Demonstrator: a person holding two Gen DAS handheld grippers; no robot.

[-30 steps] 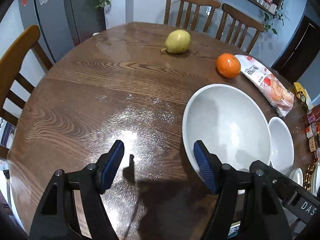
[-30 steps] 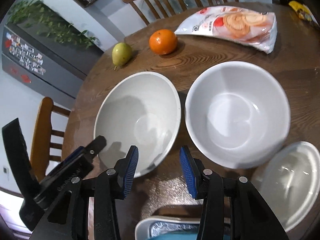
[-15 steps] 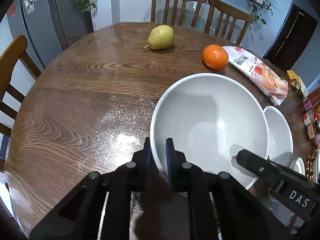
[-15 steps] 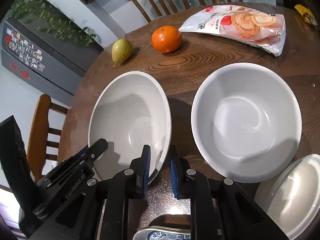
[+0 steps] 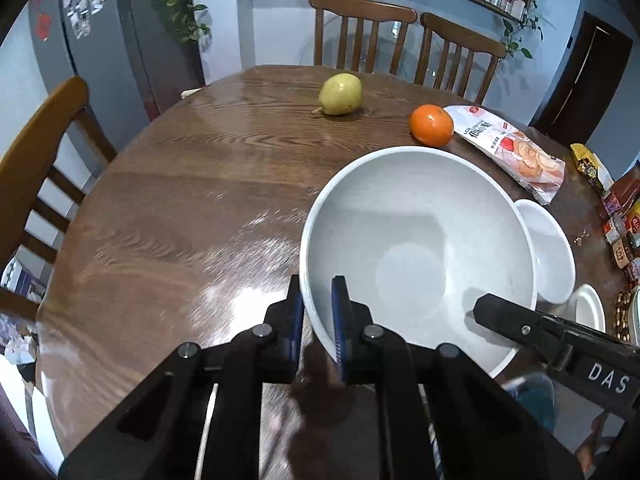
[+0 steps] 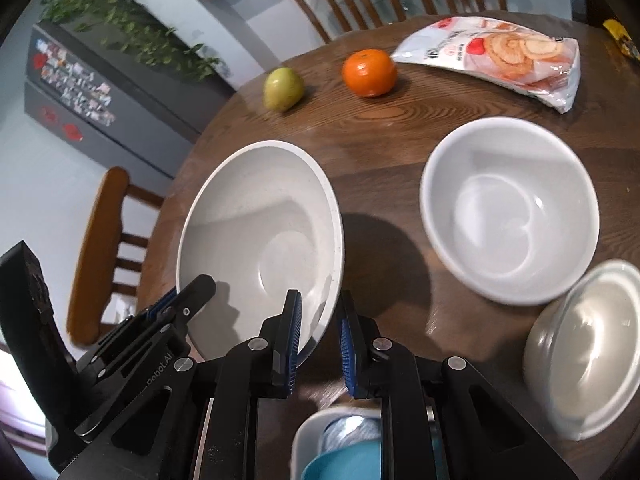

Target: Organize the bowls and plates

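Both grippers, left gripper and right gripper, pinched the near rim of the large white bowl, tilted above the wooden table.

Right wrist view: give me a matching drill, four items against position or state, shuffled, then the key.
Items:
1. large bowl
2. medium bowl
3. orange
4. pear

States:
A. free on the table, empty
B. rim pinched by both grippers
C. nearest the fridge side
D. beside the snack bag

Pairs: 1-B, 2-A, 3-D, 4-C
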